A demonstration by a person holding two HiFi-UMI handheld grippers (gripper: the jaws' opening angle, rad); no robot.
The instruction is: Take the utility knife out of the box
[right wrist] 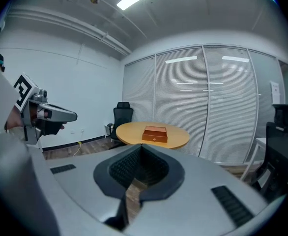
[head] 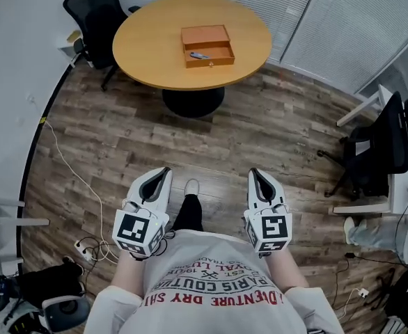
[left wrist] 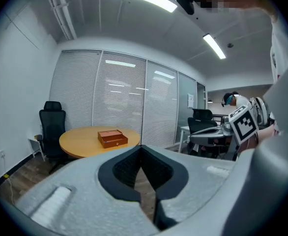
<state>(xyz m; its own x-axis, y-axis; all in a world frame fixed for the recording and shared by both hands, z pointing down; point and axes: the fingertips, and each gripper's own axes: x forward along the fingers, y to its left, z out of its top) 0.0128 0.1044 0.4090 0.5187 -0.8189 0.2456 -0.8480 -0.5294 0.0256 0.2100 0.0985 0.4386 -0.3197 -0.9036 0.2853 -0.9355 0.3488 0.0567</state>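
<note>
An open orange-brown box (head: 207,45) stands on a round wooden table (head: 148,40) across the room. A small grey utility knife (head: 199,55) lies in its front tray. Both grippers are held side by side near my body, far from the table, pointing toward it. My left gripper (head: 164,172) is shut with nothing in it, and so is my right gripper (head: 254,173). In the left gripper view the closed tips (left wrist: 141,147) frame the box (left wrist: 112,138) on the table (left wrist: 80,140). The right gripper view shows the same past its closed tips (right wrist: 140,146), with the box (right wrist: 155,134) straight ahead.
Wood floor (head: 211,145) lies between me and the table. A black office chair (head: 96,12) stands at the table's far left, another (head: 385,145) by a white desk (head: 361,110) at the right. A white cable (head: 72,172) runs to a power strip (head: 85,245) at the left.
</note>
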